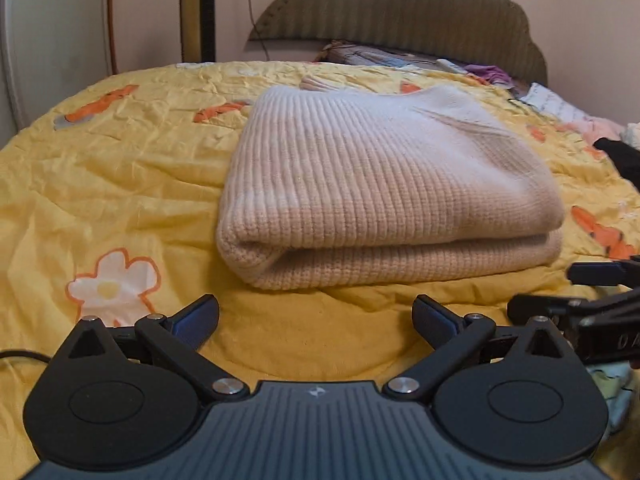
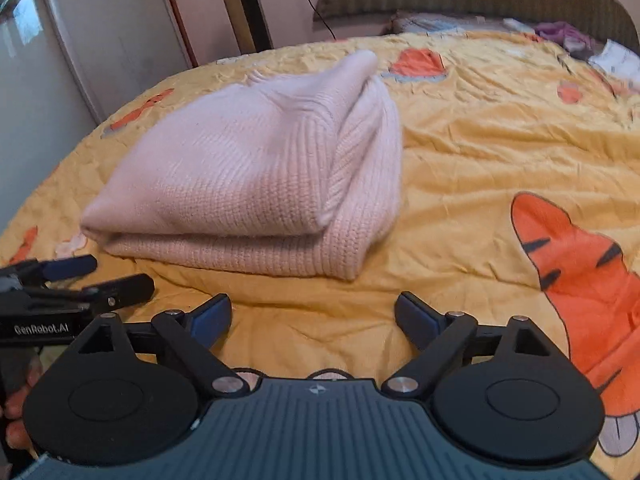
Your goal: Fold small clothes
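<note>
A pale pink knitted sweater [image 1: 360, 184] lies folded in a thick bundle on the yellow bedspread [image 1: 100, 184]. In the right wrist view the same sweater [image 2: 248, 176] shows its top layer raised in a soft peak at the far side. My left gripper [image 1: 316, 320] is open just short of the sweater's near fold, nothing between its fingers. My right gripper [image 2: 312, 316] is open too, a little back from the sweater's near right corner, and holds nothing. Each gripper shows at the edge of the other's view: the right gripper [image 1: 576, 292] and the left gripper [image 2: 100, 276].
The bedspread [image 2: 480, 168] has orange tiger and white flower prints. A padded headboard [image 1: 400, 4] stands at the far end, with loose clothes [image 1: 488, 72] and papers below it. A dark item [image 1: 620, 156] lies at the right edge. A white cabinet [image 2: 112, 32] stands left of the bed.
</note>
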A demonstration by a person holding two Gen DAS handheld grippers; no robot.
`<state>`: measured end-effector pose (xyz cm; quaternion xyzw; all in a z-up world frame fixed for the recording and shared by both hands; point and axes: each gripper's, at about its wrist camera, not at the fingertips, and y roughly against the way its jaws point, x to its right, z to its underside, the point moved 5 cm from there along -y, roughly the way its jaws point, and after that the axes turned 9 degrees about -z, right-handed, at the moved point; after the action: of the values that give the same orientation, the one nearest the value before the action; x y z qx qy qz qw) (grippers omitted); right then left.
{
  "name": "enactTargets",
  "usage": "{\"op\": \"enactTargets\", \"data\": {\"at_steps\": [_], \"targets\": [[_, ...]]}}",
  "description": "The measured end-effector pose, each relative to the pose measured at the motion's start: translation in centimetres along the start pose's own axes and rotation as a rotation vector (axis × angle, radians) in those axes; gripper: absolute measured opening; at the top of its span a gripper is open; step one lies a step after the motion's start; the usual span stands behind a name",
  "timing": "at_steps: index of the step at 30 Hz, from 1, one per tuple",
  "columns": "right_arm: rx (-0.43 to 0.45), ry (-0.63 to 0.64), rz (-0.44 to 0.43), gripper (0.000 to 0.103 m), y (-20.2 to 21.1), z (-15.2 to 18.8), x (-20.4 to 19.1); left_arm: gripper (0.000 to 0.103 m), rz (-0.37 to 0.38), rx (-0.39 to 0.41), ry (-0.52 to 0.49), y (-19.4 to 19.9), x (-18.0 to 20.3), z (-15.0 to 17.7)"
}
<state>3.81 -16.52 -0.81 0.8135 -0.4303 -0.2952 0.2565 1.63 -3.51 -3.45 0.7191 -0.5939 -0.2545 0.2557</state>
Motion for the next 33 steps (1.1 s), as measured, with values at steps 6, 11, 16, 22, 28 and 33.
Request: {"op": "enactTargets", "data": {"at_steps": [6, 11, 16, 22, 28, 33], "targets": [[0.028, 0.081, 0.162, 0.102, -1.6, 0.6, -0.4, 0.103, -0.024, 0.002, -0.02, 0.2, 0.3, 0.4], [0.067, 0.058, 0.171, 0.103, -1.8, 0.5, 0.4, 0.103, -0.035, 0.003, -0.029, 0.3, 0.7, 0.4], [0.072, 0.059, 0.16, 0.102, -2.0, 0.5, 0.6, 0.103, -0.027, 0.006, -0.022, 0.4, 0.8, 0.5], [0.076, 0.058, 0.163, 0.102, -2.0, 0.5, 0.4, 0.103, -0.029, 0.006, -0.023, 0.4, 0.9, 0.5], [0.077, 0.057, 0.161, 0.102, -2.1, 0.6, 0.4, 0.103, -0.025, 0.009, -0.016, 0.4, 0.7, 0.5], [0.078, 0.055, 0.16, 0.102, -2.1, 0.6, 0.3, 0.103, -0.024, 0.009, -0.014, 0.4, 0.8, 0.5]]}}
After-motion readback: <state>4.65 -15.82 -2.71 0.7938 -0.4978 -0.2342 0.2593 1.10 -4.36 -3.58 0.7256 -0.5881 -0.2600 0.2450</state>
